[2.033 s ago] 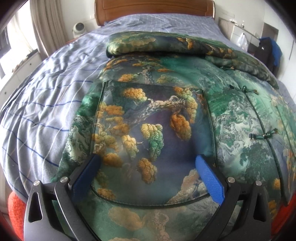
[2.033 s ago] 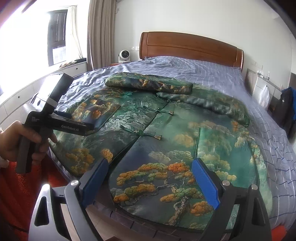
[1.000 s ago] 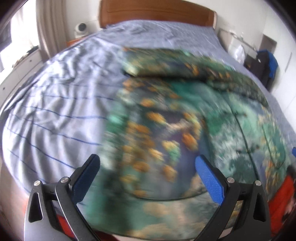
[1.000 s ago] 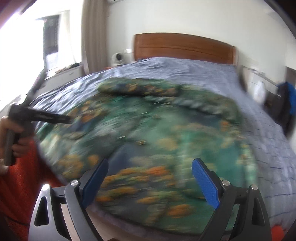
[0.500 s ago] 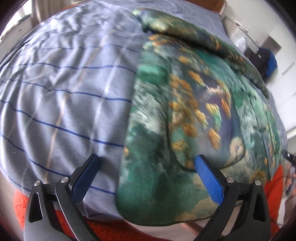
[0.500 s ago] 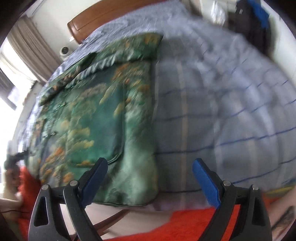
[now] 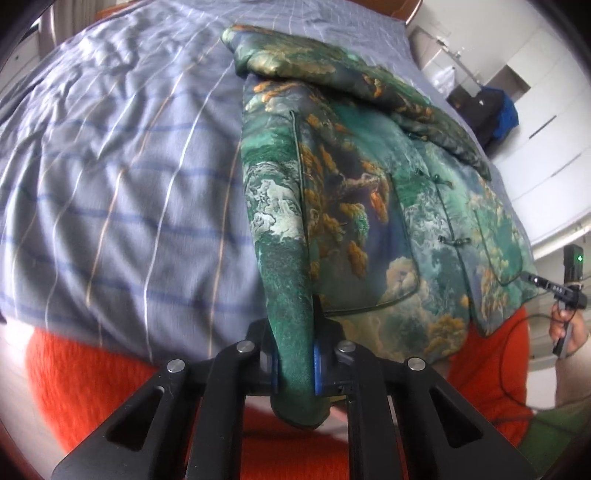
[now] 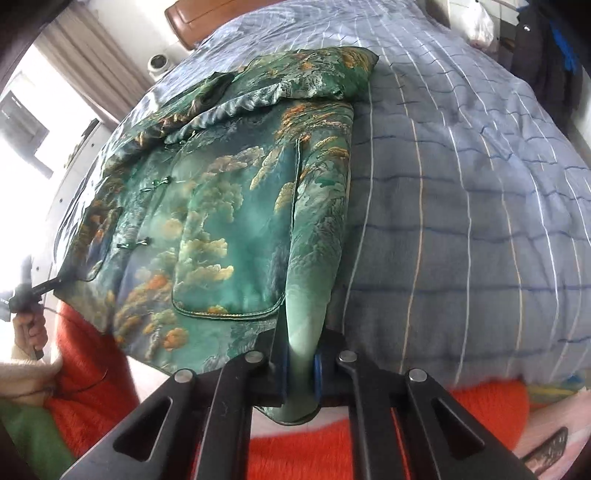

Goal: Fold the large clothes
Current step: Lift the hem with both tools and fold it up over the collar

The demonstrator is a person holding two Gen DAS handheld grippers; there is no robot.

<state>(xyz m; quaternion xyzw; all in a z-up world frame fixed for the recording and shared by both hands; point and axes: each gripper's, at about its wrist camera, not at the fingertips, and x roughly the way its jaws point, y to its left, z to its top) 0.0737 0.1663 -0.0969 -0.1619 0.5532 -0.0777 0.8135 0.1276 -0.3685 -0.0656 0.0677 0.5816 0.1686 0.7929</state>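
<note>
- Left wrist view: the left gripper (image 7: 295,365) is clenched on the jacket's (image 7: 369,206) lower hem corner, bottom centre of frame; the jacket spreads across the bed (image 7: 129,166) toward upper right.
- Right wrist view: the right gripper (image 8: 299,363) pinches the opposite hem corner. The satin looks padded, soft and slippery, so both corners likely need firm grips.

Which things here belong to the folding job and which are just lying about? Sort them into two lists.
Part of the job:
- green brocade jacket, flat on the bed
- left gripper, shut on the jacket's hem corner
- right gripper, shut on the opposite corner

Just lying about:
- checked bedspread
- wooden headboard
- dark bag
</note>
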